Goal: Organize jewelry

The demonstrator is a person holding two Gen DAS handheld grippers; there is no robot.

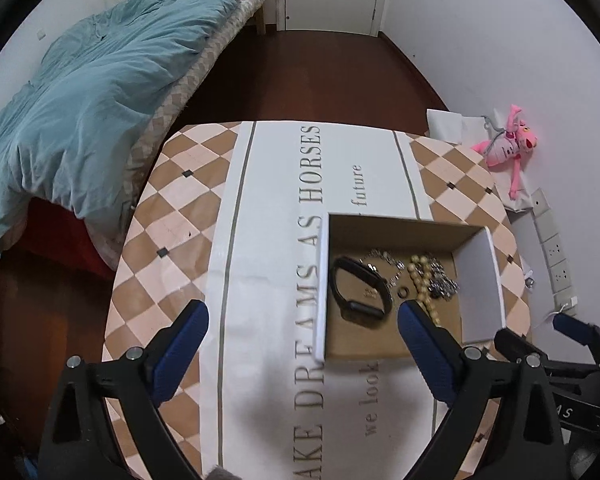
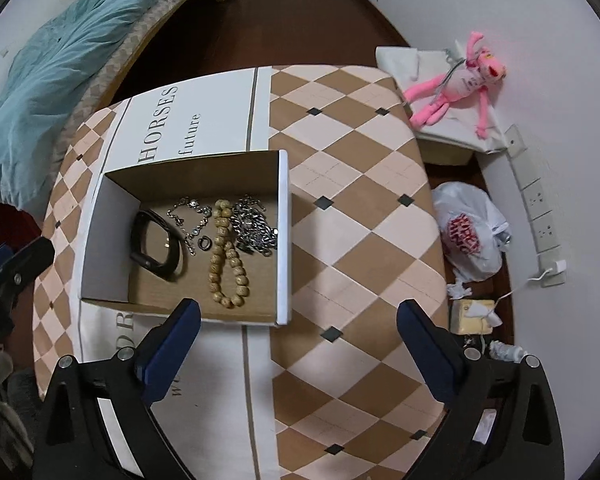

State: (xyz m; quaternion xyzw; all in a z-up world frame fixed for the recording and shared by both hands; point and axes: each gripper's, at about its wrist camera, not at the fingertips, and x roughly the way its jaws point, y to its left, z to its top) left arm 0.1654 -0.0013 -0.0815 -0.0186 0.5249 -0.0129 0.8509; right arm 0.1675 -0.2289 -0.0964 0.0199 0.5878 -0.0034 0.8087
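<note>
Beyond spread fingers (image 2: 188,316), boxed jewelry (image 2: 226,256).

On the table (image 2: 359,208) stands a box (image 2: 284,236) holding watch (image 2: 156,248), chains (image 2: 256,224) and beads (image 2: 226,252).

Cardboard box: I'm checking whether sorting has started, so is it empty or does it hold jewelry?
Not empty. The box holds a black watch, bead bracelet and silver chains.

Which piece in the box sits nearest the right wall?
The silver chain: a heap of metal links against the box's right wall. The bead bracelet lies left of it, and the black band is at the far left.
</note>
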